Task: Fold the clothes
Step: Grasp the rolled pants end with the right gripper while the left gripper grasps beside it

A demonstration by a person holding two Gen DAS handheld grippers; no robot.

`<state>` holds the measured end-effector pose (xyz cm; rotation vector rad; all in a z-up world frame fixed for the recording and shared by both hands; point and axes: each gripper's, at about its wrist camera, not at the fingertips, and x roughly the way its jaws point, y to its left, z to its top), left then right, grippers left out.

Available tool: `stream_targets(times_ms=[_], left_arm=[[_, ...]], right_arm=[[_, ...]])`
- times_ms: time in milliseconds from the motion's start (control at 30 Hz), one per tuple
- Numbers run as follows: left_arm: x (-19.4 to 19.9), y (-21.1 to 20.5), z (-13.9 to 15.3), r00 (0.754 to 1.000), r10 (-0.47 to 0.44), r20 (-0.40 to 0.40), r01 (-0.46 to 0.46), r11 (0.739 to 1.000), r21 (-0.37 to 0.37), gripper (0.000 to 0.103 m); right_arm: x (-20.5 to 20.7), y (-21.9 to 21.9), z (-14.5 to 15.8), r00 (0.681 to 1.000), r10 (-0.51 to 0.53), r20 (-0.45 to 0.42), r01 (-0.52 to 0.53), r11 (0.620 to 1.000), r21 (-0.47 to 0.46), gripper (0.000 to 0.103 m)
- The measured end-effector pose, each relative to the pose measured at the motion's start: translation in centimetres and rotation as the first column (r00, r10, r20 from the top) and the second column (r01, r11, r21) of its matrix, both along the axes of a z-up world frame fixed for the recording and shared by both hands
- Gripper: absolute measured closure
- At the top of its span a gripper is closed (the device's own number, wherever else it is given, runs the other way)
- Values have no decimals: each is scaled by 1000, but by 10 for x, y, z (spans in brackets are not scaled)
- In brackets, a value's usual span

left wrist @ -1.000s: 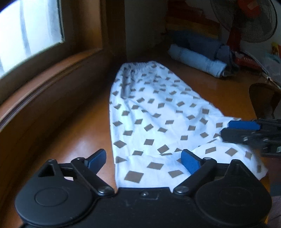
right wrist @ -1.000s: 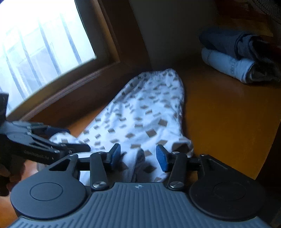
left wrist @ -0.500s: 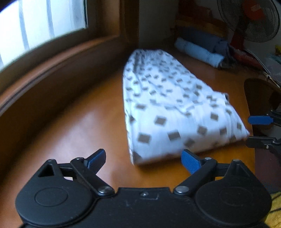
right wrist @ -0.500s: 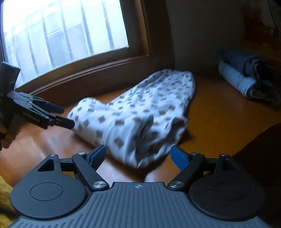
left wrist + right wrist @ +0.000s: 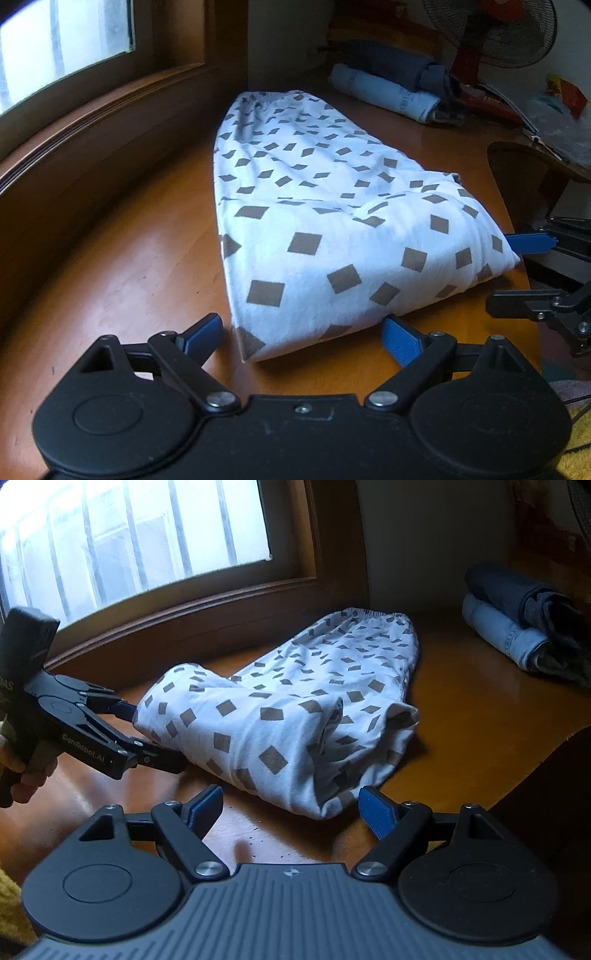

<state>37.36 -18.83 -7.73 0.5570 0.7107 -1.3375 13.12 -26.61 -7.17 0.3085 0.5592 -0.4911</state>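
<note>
Patterned garment now folded over, mid-frame on surface; right gripper jaws just opened, empty; left gripper open, empty. Fold placed.

Glossy orange-brown wooden table, folded white patterned garment on it, rolled jeans behind

"GenRobot.AI" is printed in white along the lower black finger of the left claw, seen from the right wrist. The letters "AS" are partly seen on its black handle; nothing else can be read.
</note>
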Motion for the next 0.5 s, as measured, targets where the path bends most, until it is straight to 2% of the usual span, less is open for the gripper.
stream_targets(times_ms=[267, 500], left_arm=[[-2, 1, -5, 999, -47, 27, 48, 998, -35, 7], [-11, 3, -9, 998, -36, 59, 40, 996, -79, 5]], right_arm=[[20, 6, -3, 998, -41, -47, 42, 999, 5, 20], [27, 13, -11, 996, -58, -65, 53, 995, -84, 20]])
